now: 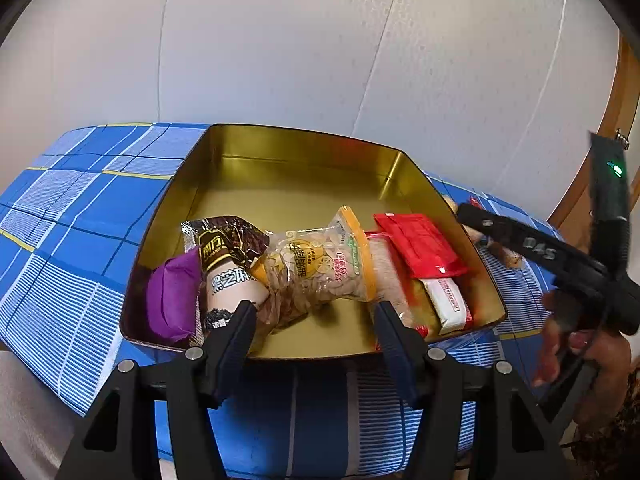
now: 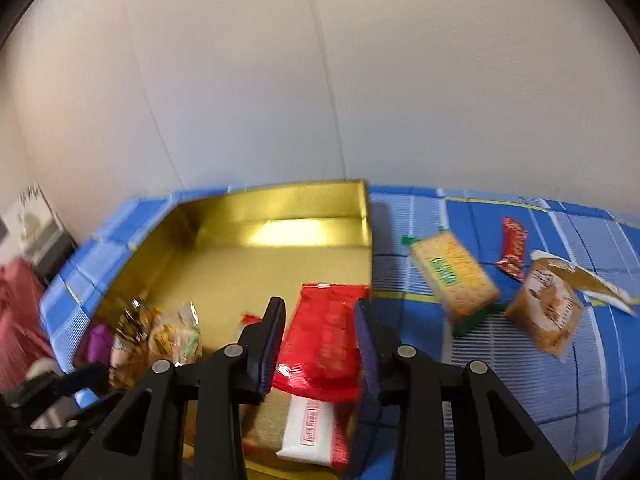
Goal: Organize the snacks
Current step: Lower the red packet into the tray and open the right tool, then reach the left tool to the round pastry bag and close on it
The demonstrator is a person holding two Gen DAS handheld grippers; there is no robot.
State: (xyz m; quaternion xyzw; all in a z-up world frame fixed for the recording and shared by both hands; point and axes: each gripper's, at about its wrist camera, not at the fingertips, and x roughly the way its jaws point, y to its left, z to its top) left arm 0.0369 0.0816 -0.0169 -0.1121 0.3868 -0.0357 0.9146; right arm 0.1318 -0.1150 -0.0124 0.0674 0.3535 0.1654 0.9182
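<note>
A gold tin box [image 1: 280,152] sits on the blue checked cloth [image 1: 72,216]. It holds a purple pack [image 1: 168,300], a brown-black pack [image 1: 228,252], a clear bag of slices [image 1: 316,268], a red pack [image 1: 420,244] and a white pack [image 1: 448,300]. My left gripper [image 1: 314,320] is open and empty at the box's near rim. My right gripper [image 2: 320,320] is open above the red pack [image 2: 324,344] in the box [image 2: 272,200]; it also shows in the left wrist view [image 1: 532,248]. A cracker pack [image 2: 452,276], a red candy [image 2: 512,248] and a brown pack [image 2: 548,308] lie on the cloth.
A white panelled wall [image 1: 320,40] stands right behind the table. A wooden door frame [image 1: 616,128] is at the far right. The table's left edge drops off near a red cloth and grey clutter [image 2: 24,264].
</note>
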